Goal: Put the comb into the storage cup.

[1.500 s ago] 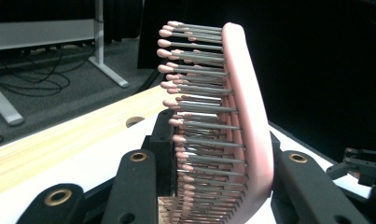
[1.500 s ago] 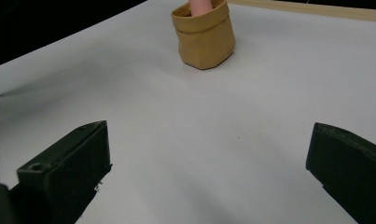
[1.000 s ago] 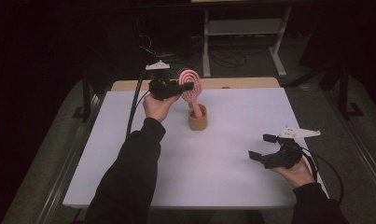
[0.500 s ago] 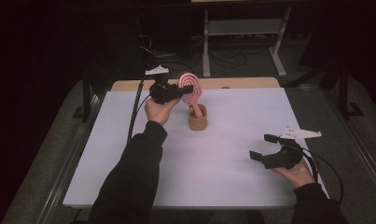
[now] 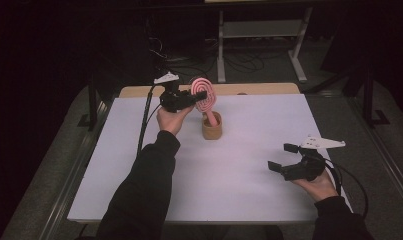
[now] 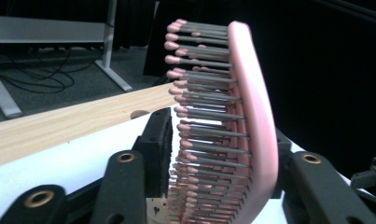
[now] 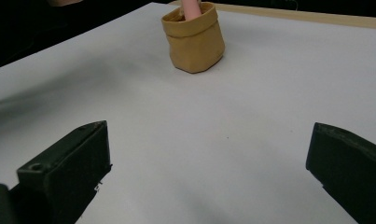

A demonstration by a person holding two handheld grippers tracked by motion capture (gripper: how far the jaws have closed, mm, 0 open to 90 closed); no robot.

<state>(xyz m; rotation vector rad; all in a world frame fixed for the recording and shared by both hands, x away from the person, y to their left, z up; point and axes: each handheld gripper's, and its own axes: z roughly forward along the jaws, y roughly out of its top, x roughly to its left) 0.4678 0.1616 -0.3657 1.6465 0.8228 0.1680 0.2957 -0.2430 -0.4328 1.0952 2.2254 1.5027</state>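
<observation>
Pink brush (image 5: pixel 204 95) handle hidden in pouch (image 5: pixel 212 128); left gripper (image 5: pixel 186 98) fingers just loosening around head; right gripper (image 5: pixel 281 159) fingers open.

The pink bristled hairbrush (image 5: pixel 204 95) stands handle-down in the small tan fabric pouch (image 5: pixel 212 130), which sits on the white surface (image 5: pixel 229 170) toward its far edge.

The right gripper (image 7: pixel 209 177) hangs over the white table (image 7: pixel 213 126), jaws wide apart with nothing between. A tan pouch (image 7: pixel 195 42) stands near the far edge, a pink handle (image 7: pixel 191 7) rising from it
</observation>
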